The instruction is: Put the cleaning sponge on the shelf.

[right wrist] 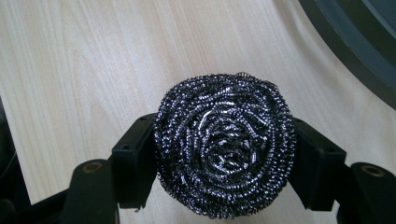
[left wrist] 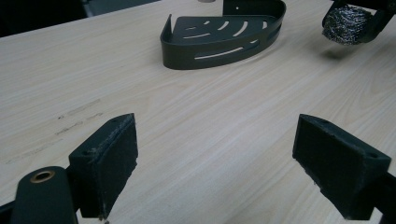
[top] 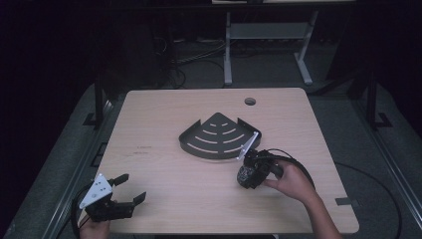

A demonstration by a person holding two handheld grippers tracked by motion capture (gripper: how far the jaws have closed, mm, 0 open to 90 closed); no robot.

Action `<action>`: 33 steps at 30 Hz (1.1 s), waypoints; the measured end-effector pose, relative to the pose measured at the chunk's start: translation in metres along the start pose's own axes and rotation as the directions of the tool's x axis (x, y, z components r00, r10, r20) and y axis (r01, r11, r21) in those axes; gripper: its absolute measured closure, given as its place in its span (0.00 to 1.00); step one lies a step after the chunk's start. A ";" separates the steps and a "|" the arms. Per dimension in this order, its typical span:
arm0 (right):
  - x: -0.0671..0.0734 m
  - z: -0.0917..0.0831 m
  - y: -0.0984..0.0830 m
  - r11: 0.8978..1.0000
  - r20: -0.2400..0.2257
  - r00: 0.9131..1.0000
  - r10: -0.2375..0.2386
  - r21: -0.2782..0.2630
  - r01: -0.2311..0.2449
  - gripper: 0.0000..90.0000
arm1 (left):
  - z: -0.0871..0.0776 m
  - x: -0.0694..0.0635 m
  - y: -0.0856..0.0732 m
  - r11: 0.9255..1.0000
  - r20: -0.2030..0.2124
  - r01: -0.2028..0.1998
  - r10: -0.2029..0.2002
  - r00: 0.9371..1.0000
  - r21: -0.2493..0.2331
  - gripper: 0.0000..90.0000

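Observation:
A round steel-wool scourer (right wrist: pixel 225 150) sits squeezed between the pads of my right gripper (right wrist: pixel 224 163), which is shut on it and holds it just above the wooden table. From above, the right gripper (top: pixel 245 175) hangs just in front of a black slotted corner shelf (top: pixel 219 135) at the table's middle. The scourer (left wrist: pixel 346 24) and the shelf (left wrist: pixel 224 39) also appear far off in the left gripper view. My left gripper (top: pixel 130 188) rests at the near left edge of the table, jaws wide open with bare wood between its pads (left wrist: pixel 112 158).
The light wooden table (top: pixel 164 114) has a round cable hole (top: pixel 250 101) near its far edge. Faint pencil marks (top: pixel 142 150) lie left of the shelf. A metal stand (top: pixel 268 35) and cables lie on the dark floor beyond.

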State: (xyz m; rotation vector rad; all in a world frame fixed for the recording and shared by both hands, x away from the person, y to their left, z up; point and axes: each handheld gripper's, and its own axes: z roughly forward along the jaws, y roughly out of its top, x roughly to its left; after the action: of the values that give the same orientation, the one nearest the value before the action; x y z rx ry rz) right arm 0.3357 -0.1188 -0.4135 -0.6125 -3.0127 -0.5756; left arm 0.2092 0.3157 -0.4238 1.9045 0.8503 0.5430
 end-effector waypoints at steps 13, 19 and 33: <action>-0.005 -0.001 0.013 1.000 -0.010 1.000 -0.012 0.006 0.012 0.36 | 0.000 0.000 0.000 1.000 0.003 0.000 0.000 1.000 -0.001 0.15; -0.006 -0.004 0.022 1.000 -0.009 1.000 -0.024 0.015 0.024 0.36 | 0.000 -0.001 0.000 1.000 0.007 -0.001 0.001 1.000 -0.002 0.15; -0.014 -0.012 0.040 0.999 -0.014 0.999 -0.032 0.007 0.032 0.36 | 0.000 0.000 0.001 1.000 0.006 0.004 -0.004 1.000 -0.007 0.15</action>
State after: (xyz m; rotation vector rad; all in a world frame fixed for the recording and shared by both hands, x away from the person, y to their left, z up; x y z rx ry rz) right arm 0.3632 -0.0947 -0.3898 -0.5593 -3.0154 -0.5682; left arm 0.2092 0.3153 -0.4233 1.8973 0.8467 0.5365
